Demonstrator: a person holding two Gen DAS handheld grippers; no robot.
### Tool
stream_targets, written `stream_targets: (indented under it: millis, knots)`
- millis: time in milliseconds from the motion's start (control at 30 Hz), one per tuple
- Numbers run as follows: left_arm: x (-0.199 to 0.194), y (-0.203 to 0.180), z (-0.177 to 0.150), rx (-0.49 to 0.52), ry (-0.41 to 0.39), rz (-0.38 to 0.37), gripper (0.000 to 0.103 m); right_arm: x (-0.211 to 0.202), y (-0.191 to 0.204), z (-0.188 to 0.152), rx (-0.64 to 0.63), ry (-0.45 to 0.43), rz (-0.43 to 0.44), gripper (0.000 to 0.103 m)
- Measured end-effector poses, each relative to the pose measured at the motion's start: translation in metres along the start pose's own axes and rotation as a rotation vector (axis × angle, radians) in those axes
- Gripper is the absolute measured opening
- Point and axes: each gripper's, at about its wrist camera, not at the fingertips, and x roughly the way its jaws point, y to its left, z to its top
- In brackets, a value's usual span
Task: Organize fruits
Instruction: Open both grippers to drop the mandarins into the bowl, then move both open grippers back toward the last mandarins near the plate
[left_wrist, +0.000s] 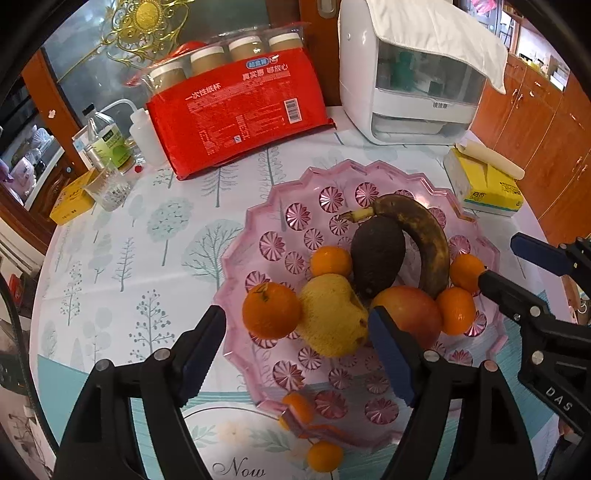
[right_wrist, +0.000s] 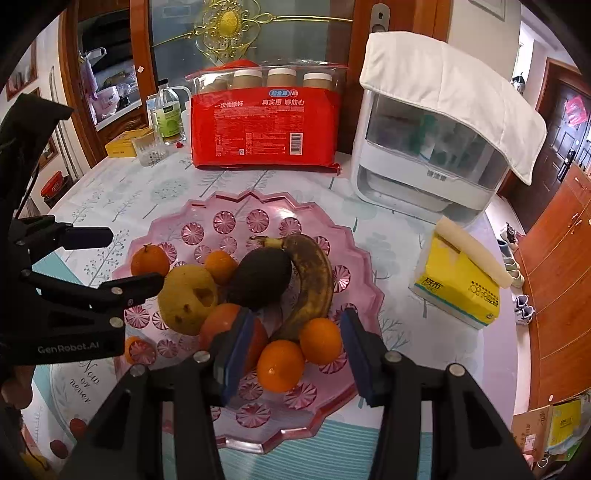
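A pink glass plate (left_wrist: 266, 218) (right_wrist: 229, 203) holds a browned banana (left_wrist: 424, 236) (right_wrist: 314, 280), a dark avocado (left_wrist: 376, 254) (right_wrist: 258, 277), a yellow pear (left_wrist: 332, 314) (right_wrist: 188, 295), a red apple (left_wrist: 410, 314) and several small oranges. My left gripper (left_wrist: 299, 354) (right_wrist: 136, 258) stands open over the plate's near left side, an orange (left_wrist: 271, 310) and the pear just beyond its fingers. My right gripper (right_wrist: 295, 354) (left_wrist: 513, 266) is open around two oranges (right_wrist: 280, 365), its pads clear of them. One orange (left_wrist: 325, 456) lies on the cloth outside the plate.
Behind the plate stand a red pack of paper cups (right_wrist: 264, 125) and a white appliance under a cloth (right_wrist: 436, 147). A yellow tissue pack (right_wrist: 458, 288) lies at the right. Bottles, a glass (left_wrist: 109, 188) and a yellow box (left_wrist: 72, 203) crowd the far left.
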Motion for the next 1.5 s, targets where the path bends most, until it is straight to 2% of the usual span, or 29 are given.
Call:
stream_targets:
  millis: [400,667,1067,1267,1500]
  knots:
    - [-0.026,0.008,-0.026,0.001,-0.009,-0.038,0.078,-0.028,0.008,-0.017,0.055,-0.01,-0.006,0.05]
    - [-0.039,0.018,-0.052,0.02,-0.001,-0.067,0.078,-0.053,0.029,-0.044,0.078,-0.003,-0.026,0.05]
    - [-0.044,0.051,-0.099,0.083,0.029,-0.086,0.078,-0.07,0.081,-0.097,0.194,0.045,-0.019,0.05]
    - [-0.034,0.08,-0.127,0.104,0.065,-0.086,0.078,-0.064,0.117,-0.119,0.272,0.065,0.0,0.05]
    - [-0.01,0.119,-0.15,0.08,0.119,-0.078,0.078,-0.044,0.163,-0.134,0.283,0.113,0.026,0.049]
